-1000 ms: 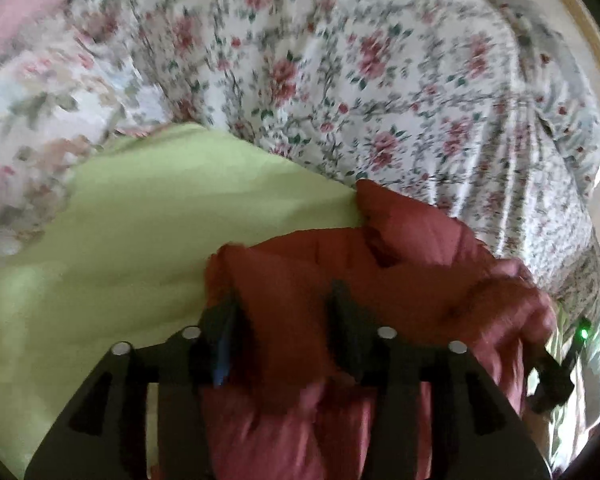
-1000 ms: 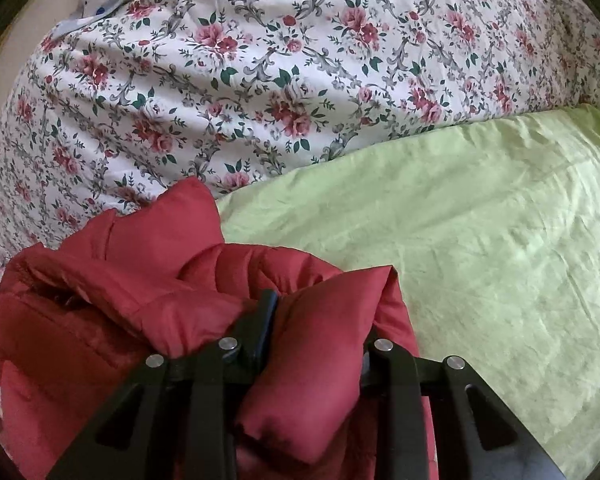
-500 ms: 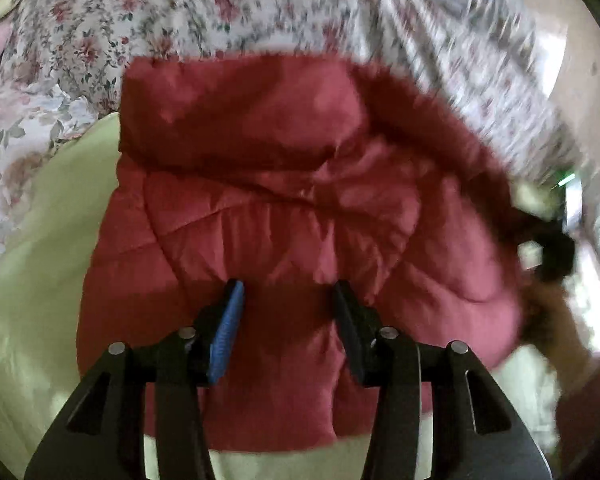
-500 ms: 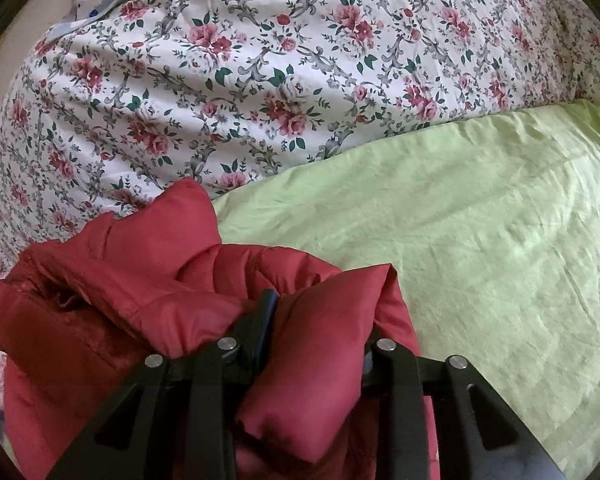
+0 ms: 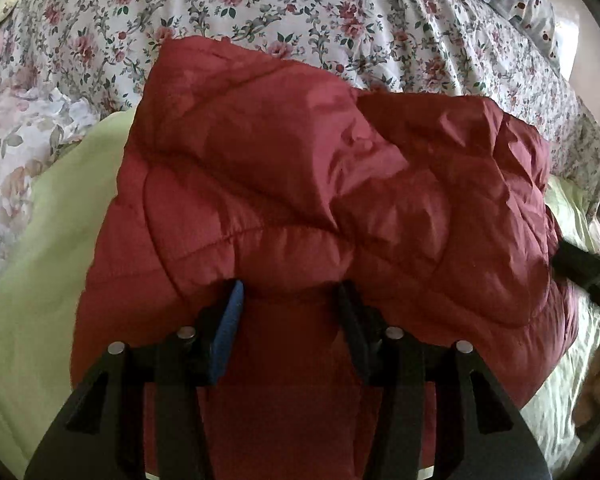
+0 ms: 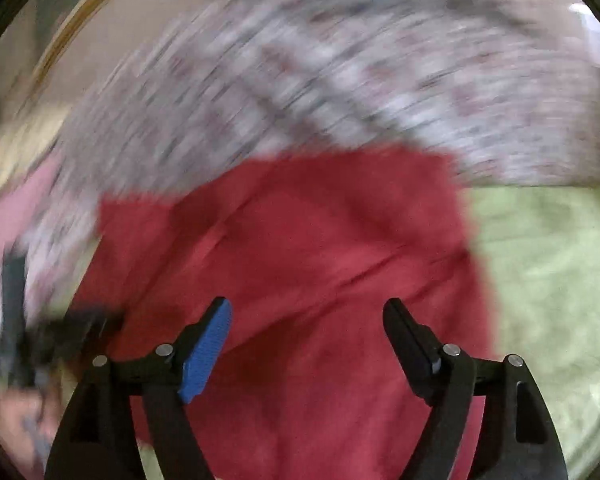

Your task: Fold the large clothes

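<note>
The left gripper (image 5: 290,300) is clamped on a bulge of the puffy quilted red jacket (image 5: 320,200); the jacket lies on the pale green sheet (image 5: 40,260), its far end reaching the floral quilt (image 5: 300,8); the right gripper (image 6: 308,320), blurred, hangs spread apart above the jacket (image 6: 300,240).

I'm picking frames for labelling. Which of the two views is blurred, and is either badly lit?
Left wrist view: sharp, evenly lit, the red puffer jacket and its quilting crisp, fisheye curving the edges. Right wrist view: heavy motion blur smears the floral bedcover; only the right gripper reads sharp.
</note>
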The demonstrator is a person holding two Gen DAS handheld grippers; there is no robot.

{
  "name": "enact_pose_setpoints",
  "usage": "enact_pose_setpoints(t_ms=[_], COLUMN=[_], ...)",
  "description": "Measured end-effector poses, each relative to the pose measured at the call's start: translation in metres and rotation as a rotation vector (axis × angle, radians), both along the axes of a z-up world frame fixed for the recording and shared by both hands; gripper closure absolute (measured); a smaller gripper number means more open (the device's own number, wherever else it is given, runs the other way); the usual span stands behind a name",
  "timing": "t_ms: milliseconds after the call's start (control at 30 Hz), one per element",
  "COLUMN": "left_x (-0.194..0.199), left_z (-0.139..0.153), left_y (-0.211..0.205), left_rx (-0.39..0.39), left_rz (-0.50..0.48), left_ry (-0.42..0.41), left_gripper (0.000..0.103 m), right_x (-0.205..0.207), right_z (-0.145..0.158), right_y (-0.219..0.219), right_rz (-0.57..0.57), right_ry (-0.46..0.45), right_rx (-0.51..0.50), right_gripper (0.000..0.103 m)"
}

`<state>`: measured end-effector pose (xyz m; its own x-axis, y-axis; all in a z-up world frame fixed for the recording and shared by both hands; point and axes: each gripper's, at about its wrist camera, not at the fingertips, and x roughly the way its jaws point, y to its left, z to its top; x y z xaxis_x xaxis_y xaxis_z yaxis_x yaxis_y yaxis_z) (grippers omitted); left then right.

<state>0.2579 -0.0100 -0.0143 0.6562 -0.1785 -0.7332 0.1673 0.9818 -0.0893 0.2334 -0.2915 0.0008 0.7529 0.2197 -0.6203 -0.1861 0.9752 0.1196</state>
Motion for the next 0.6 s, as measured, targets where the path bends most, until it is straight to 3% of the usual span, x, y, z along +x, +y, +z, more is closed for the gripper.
enact_pose_setpoints(t_ms=[100,200,400,600], left_x=[0.009,0.024,0.059,0.073], left_z=[0.004,0.004,-0.008,-0.019], left_y=[0.016,0.031,0.041,0.043], left_rx=[-0.013,-0.02,-0.066,-0.086], left_rz=[0.02,0.053,0.093,0.121], left_ry=[0.003,0.012,0.055,0.076], left_gripper=[0.064,0.072,0.072,0.072], right_x=[0.022,0.055,0.091,0.098], right_z=[-0.014,-0.024,-0.04,-0.048], right_y=[0.005,-0.034,-0.075,-0.078], right_rz=[-0.006,-0.112,-0.207,-0.216], right_ry=[0.036,0.096,0.14,0.14], right_rx=[-0.074,-0.004,0.047,0.052], right_gripper=[0.023,0.023,0.021,0.017])
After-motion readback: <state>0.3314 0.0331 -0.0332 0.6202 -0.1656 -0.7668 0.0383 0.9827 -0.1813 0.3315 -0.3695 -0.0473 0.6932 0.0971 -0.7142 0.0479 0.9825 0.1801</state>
